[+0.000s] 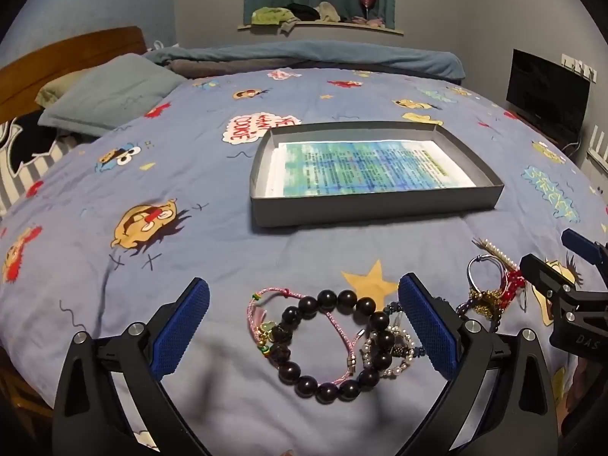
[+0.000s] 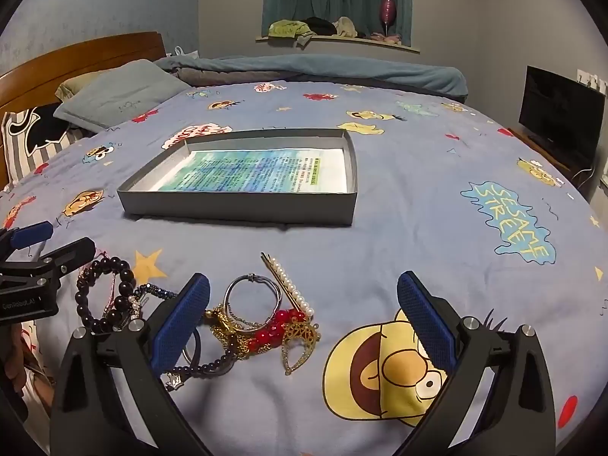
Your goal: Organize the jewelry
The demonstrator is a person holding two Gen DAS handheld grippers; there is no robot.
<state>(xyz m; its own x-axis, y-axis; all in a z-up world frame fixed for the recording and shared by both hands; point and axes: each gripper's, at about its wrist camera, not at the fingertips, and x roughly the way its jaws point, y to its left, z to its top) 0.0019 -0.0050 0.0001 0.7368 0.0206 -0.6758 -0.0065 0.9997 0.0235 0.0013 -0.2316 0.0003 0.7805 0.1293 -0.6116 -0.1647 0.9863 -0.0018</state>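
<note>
A heap of jewelry lies on the blue cartoon bedspread near me. My left gripper (image 1: 304, 317) stands open over a dark bead bracelet (image 1: 334, 345), a pink cord bracelet (image 1: 266, 304) and a small pearl bracelet (image 1: 395, 353), touching none. My right gripper (image 2: 303, 317) is open too. A silver bangle (image 2: 252, 300), a pearl hair pin (image 2: 290, 285), red beads (image 2: 277, 328) and gold chain pieces (image 2: 300, 336) lie by its left finger. Farther away sits a shallow grey box (image 1: 376, 209) lined with printed paper; its front wall (image 2: 239, 207) shows in the right wrist view.
Pillows (image 1: 110, 91) and a wooden headboard (image 1: 68, 53) are at the far left. A folded blue blanket (image 1: 304, 57) runs along the far edge of the bed. A dark screen (image 1: 547, 95) stands at the right. A shelf with clothes (image 1: 304, 17) hangs on the back wall.
</note>
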